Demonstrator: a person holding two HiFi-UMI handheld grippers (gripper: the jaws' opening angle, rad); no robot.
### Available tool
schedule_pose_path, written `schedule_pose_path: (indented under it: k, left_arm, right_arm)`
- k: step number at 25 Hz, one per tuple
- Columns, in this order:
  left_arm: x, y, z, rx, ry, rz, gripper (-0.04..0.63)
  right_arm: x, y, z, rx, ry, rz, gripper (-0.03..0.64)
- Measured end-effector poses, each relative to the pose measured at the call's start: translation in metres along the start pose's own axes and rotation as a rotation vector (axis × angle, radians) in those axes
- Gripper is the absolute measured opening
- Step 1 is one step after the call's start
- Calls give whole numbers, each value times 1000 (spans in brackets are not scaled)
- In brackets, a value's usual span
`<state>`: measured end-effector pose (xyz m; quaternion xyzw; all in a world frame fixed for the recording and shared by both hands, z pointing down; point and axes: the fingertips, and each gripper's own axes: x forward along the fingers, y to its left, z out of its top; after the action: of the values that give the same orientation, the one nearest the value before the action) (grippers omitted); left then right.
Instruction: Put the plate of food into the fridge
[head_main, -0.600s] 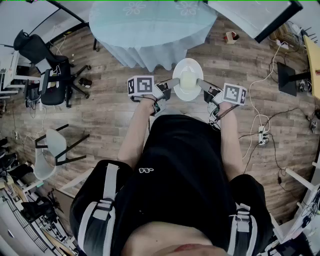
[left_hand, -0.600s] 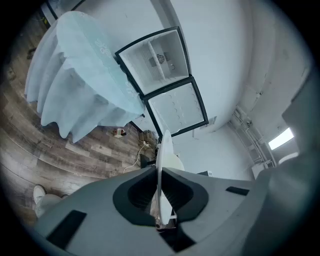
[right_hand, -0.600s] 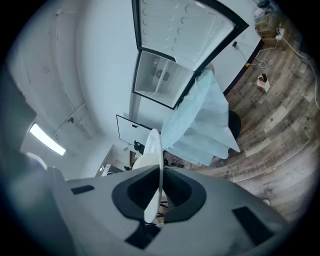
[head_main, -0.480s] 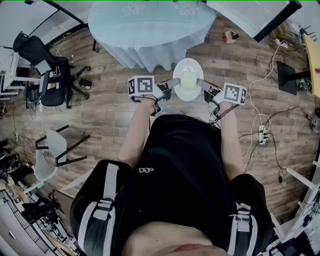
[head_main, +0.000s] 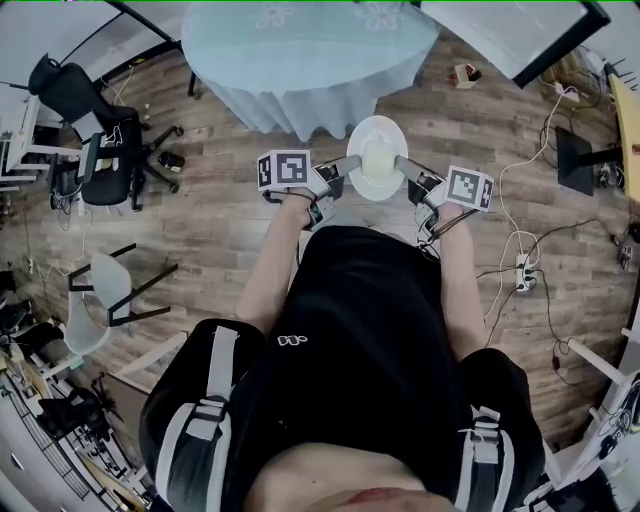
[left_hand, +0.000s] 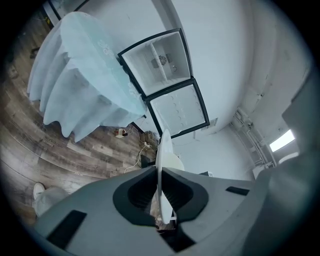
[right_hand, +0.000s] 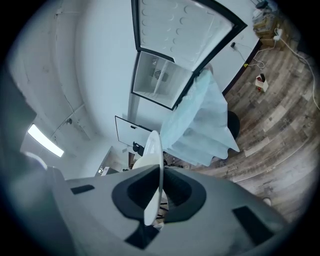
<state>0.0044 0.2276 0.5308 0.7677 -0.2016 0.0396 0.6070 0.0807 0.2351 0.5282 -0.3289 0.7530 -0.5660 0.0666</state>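
together the left gripper (head_main: 338, 172) and right gripper (head_main: 408, 173) clamp opposite rims of the plate of food (head_main: 377, 158).

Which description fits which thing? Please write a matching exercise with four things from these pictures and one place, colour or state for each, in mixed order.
Things:
1. plate
2. table
3. fridge
4. office chair

Descriptions:
A. black, on the floor at the head view's left
B. stands open, white inside
C. gripped at its rim by the left gripper and the right gripper
D. covered with a pale blue cloth

Pairs: 1-C, 2-D, 3-B, 4-A
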Motion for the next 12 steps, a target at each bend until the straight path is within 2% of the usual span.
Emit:
schedule_pose_path:
  k: [6, 12]
  left_arm:
    - [-3, 6, -11, -40, 2, -3, 31]
    - [-7, 24, 8, -79, 5, -12, 31]
  right_arm:
    - [-1, -5, -9, 30, 7, -9, 23]
    - [26, -9, -1, 58, 11, -28, 23]
